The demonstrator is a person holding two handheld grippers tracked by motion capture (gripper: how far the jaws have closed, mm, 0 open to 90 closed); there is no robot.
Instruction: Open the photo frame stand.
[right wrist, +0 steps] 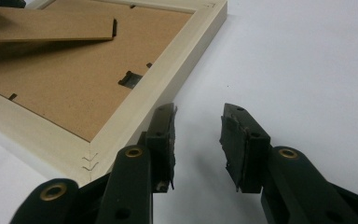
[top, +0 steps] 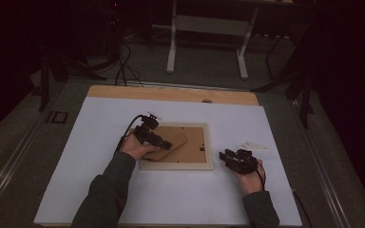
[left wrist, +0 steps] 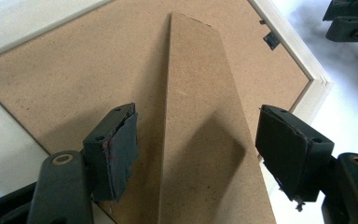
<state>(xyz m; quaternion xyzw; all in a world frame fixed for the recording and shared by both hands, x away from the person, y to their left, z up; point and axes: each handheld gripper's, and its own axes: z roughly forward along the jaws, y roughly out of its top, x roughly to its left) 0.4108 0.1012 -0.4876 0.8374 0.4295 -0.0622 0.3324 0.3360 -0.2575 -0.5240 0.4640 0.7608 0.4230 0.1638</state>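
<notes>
We find the picture frame (top: 176, 164) face down mid-tabletop (top: 100, 190). Left hand-held gripper (left wrist: 196, 149) stands wide astride its raised stand (left wrist: 205, 116), unclamped; right hand-held gripper (right wrist: 198, 140), part-open and empty, sits beside the frame's corner. Recommend clamping squarely.

Picture frame (top: 176, 166): cream rim, plain brown backing board (left wrist: 74, 70), brown stand flap (left wrist: 205, 140). Sheet (top: 171, 199) beneath frame: white. Grippers: black.
</notes>
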